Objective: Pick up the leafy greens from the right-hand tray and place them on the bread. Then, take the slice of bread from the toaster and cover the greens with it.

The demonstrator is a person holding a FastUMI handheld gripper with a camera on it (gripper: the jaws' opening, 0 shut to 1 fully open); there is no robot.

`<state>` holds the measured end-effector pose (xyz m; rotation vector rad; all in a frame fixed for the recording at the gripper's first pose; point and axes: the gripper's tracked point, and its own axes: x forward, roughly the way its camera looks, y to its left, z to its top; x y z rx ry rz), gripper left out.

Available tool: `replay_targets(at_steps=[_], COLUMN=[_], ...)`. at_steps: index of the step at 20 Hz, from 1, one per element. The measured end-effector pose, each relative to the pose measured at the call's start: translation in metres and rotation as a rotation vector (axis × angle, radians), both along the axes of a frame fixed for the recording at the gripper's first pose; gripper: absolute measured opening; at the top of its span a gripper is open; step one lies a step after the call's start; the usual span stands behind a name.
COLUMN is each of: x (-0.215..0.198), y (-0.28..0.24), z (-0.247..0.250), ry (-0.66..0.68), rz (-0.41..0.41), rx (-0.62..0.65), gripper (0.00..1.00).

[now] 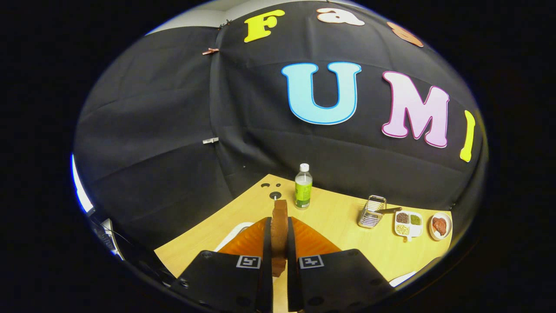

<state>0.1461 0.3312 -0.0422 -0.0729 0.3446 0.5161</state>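
My gripper (279, 222) is shut on a brown slice of bread (280, 211). The slice stands on edge between the two orange fingers (249, 241), and its top pokes out just past their tips. I am held above the wooden table (330, 221), looking across it at the booth wall. A white tray's corner (236, 231) peeks out beneath the left finger. Whatever lies directly below the fingers is hidden by them.
Just beyond the fingertips stands a clear bottle (303, 186) with a green label. Farther right sit a wire rack (372, 211) with a dark handle, a white divided dish (408, 224) of beans and a small plate (441, 226) of reddish food. A white rim (404, 278) shows at the table's near right.
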Motion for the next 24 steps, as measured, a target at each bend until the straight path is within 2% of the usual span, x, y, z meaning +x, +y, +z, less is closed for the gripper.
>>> replay_targets(at_steps=[11, 18, 24], x=[0.000, -0.016, -0.015], y=[-0.097, -0.127, -0.154], z=[-0.081, -0.138, -0.166], ry=[0.168, 0.286, 0.319], rz=[-0.099, -0.134, -0.151], rx=[0.004, 0.055, 0.053], gripper=[0.17, 0.17, 0.17])
